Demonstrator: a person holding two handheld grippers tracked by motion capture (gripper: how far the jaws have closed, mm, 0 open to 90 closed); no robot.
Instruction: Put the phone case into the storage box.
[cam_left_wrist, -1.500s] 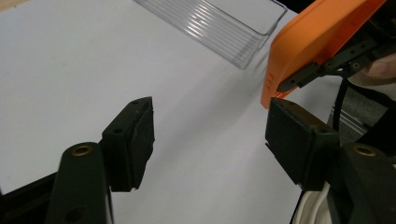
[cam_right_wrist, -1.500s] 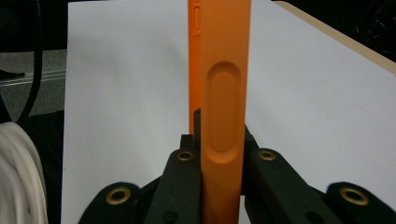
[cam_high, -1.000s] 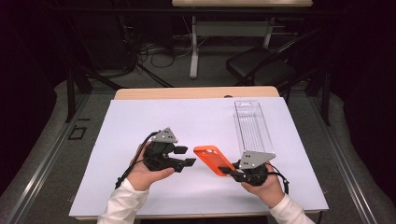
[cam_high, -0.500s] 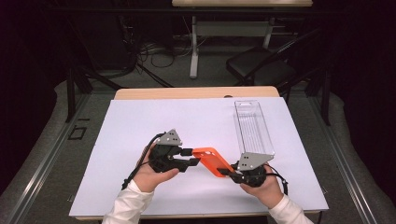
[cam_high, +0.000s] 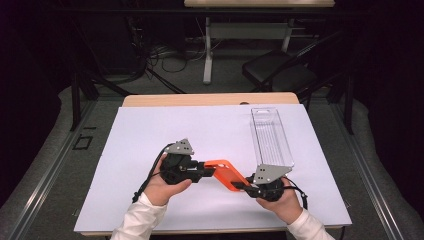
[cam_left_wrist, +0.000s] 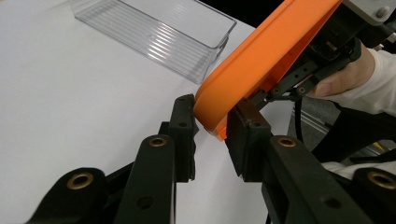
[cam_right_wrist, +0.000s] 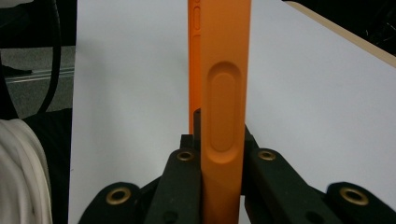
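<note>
An orange phone case (cam_high: 225, 172) hangs above the white table cover between my two grippers. My right gripper (cam_high: 243, 184) is shut on its near right end; in the right gripper view the case (cam_right_wrist: 224, 70) stands edge-on, clamped between the jaws of that gripper (cam_right_wrist: 222, 135). My left gripper (cam_high: 209, 171) meets the case's left end. In the left gripper view the case's rounded corner (cam_left_wrist: 219, 112) sits between the jaws of the left gripper (cam_left_wrist: 212, 126), which stand apart, with a small gap on the right side.
A clear plastic tray (cam_high: 270, 135) lies lengthwise at the right of the white cover (cam_high: 150, 135), just beyond my right hand; it also shows in the left gripper view (cam_left_wrist: 154, 32). The wooden table edge (cam_high: 210, 100) runs along the back. A chair stands behind the table.
My left gripper has moved right until its jaws straddle the case's left end. The right gripper has kept its hold and barely shifted.
</note>
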